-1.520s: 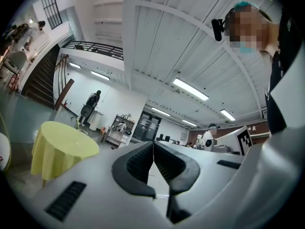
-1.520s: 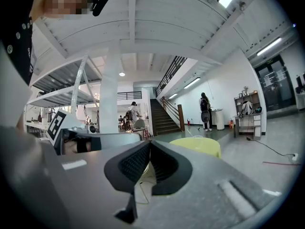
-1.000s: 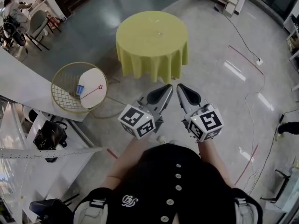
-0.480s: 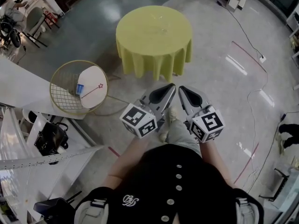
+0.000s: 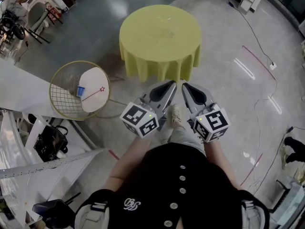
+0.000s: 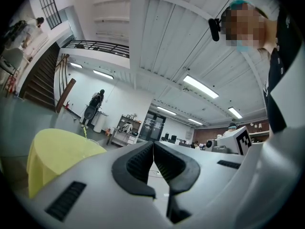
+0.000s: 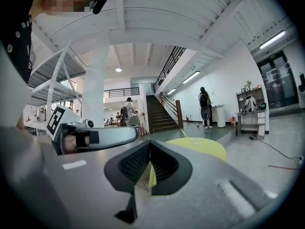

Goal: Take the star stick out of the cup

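1. Star stick [image 5: 93,93]: lies flat on white disc [image 5: 95,78] over wire basket [image 5: 59,99], at 10 o'clock from both grippers, well apart. Long axis 8 to 2 o'clock; star end points to 2.
2. Blue cup [image 5: 80,90]: beside plain end; contact unclear.
3. Left gripper [image 5: 170,84], right gripper [image 5: 185,86]: jaws pressed together, empty, near yellow table [image 5: 159,32].

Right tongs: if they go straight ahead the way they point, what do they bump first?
Probably the yellow table. The right tongs, shut and empty, aim at its cloth, with only floor in between. Depth is hard to judge, so they might meet the floor first.
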A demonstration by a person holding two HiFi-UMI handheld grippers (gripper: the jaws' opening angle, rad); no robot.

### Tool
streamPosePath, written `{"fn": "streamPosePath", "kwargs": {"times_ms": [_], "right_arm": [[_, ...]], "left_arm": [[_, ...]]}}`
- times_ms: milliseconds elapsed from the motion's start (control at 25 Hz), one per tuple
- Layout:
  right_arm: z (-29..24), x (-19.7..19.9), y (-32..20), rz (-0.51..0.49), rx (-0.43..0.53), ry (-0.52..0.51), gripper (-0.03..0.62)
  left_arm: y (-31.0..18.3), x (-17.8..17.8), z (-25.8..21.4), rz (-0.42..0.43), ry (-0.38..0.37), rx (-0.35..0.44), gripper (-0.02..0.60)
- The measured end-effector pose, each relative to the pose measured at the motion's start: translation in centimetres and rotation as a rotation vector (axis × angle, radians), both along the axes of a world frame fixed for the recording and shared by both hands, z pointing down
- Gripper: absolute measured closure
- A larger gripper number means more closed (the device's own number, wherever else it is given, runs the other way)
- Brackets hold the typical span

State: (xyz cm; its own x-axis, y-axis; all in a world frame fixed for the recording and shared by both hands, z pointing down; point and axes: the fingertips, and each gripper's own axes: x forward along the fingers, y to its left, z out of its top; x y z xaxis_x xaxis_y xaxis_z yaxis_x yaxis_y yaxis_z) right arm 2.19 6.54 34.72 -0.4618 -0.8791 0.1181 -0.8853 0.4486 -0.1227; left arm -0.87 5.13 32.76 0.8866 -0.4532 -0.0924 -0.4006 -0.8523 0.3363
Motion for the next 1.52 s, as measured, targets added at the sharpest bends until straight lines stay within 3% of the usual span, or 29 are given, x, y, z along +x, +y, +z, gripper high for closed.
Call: {"fn": "streamPosePath", "kwargs": {"times_ms": [760, 1520], "right_arm": [[-1.0, 7.4, -14.2, -0.064, -0.002, -0.042, 0.590], [0.8, 10.2, -20.8, -0.152, -0.030, -0.059, 0.589]], "left_arm": [[-13.4, 6.4, 0.0, -0.094, -0.022, -0.045, 0.568], [-19.8, 10.7, 0.9, -0.148, -0.032, -0.047, 0.568]]}}
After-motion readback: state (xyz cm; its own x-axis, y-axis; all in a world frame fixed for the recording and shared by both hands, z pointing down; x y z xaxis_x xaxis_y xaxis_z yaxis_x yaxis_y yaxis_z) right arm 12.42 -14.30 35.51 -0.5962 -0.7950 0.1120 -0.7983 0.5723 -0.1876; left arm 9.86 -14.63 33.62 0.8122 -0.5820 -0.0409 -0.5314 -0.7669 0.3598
